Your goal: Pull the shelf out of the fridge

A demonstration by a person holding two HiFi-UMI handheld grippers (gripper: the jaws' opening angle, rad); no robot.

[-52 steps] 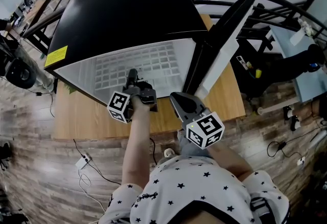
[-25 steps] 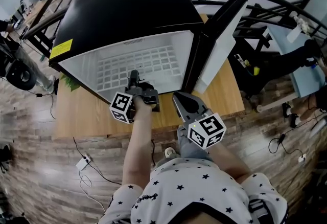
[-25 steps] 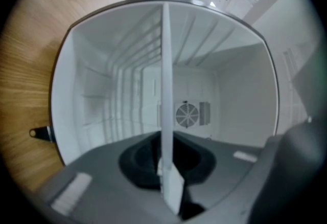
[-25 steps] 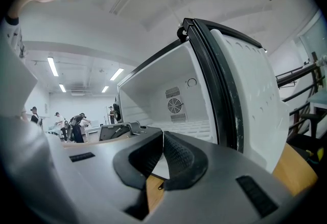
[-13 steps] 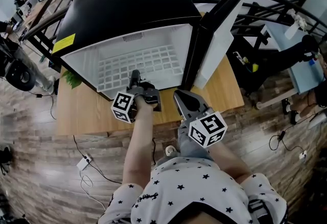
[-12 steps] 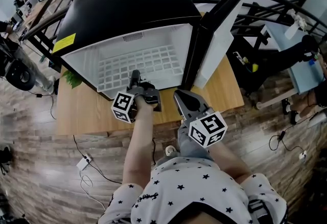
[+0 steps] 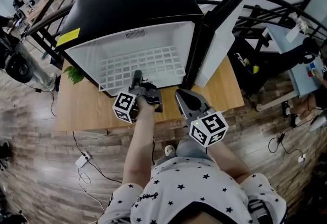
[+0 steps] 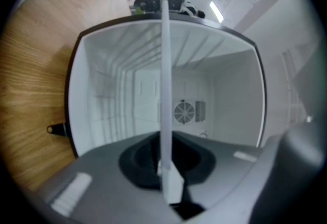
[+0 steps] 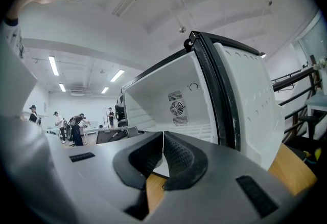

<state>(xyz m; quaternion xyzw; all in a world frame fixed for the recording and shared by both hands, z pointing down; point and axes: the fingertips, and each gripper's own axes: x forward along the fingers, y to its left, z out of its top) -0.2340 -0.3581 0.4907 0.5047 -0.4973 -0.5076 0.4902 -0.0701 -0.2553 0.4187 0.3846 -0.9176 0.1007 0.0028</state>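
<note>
One fridge (image 7: 127, 8), one shelf (image 7: 148, 64) clamped in left gripper (image 7: 136, 75), right gripper (image 9: 162, 150) closed, empty

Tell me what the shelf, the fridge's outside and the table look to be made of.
Shelf: matte white open grid, probably plastic or coated wire. Fridge: black top with a soft sheen, likely painted metal; smooth white lining looks plastic. Table: light brown with grain lines, wood or wood-look laminate.
</note>
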